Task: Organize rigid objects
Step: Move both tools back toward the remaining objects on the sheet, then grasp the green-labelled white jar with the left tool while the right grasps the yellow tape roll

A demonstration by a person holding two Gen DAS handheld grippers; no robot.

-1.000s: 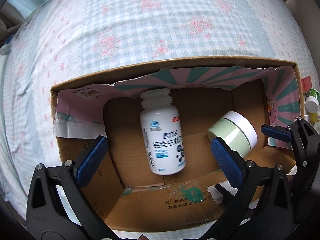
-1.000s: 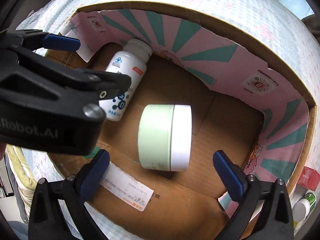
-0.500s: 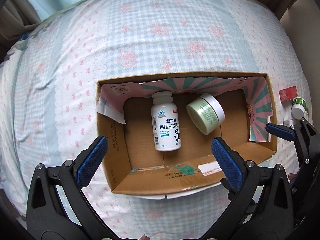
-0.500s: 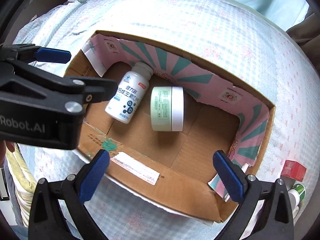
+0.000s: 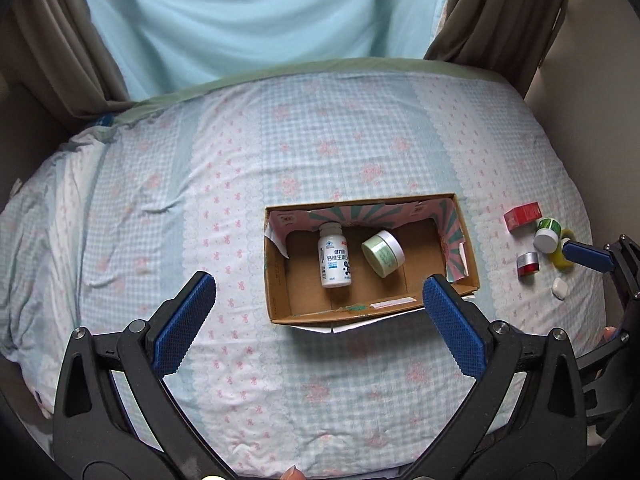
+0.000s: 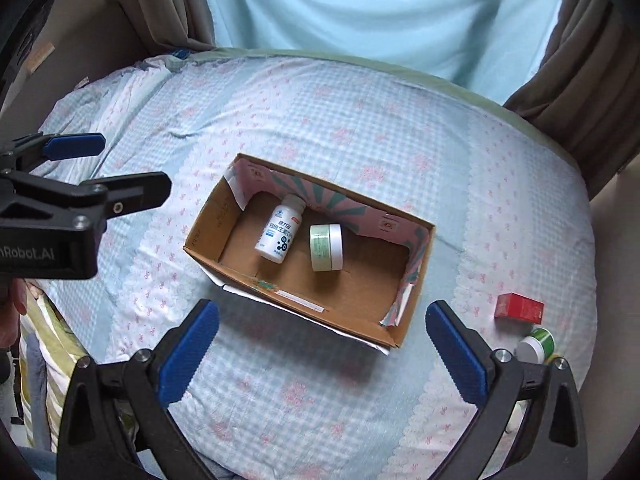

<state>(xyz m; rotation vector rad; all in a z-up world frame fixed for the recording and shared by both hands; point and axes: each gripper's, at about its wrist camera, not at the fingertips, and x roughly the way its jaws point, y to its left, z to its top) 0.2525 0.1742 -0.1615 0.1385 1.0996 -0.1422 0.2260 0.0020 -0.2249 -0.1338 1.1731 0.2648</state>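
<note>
An open cardboard box (image 5: 276,280) (image 6: 208,220) lies on the bed. Inside it lie a white pill bottle (image 5: 334,260) (image 6: 279,234) and a pale green jar with a white lid (image 5: 383,253) (image 6: 326,247). My left gripper (image 5: 316,312) is open and empty, held high above and in front of the box. My right gripper (image 6: 320,340) is open and empty, also high above the box's near side. To the right of the box lie a red box (image 5: 522,216) (image 6: 519,307), a green-and-white jar (image 5: 547,236) (image 6: 536,346), a silver-red tin (image 5: 527,265), a yellow item (image 5: 562,260) and a small white piece (image 5: 559,288).
The bed has a blue checked sheet with pink flowers (image 5: 320,152). Brown curtains (image 5: 60,40) and a light blue one (image 5: 260,12) hang behind it. The left gripper shows at the left of the right wrist view (image 6: 80,200); a right gripper finger shows in the left wrist view (image 5: 588,256).
Both grippers have pulled up and back from inside the box; the box and its contents now look small and the whole bed shows. The bottle and jar stay in the box.
</note>
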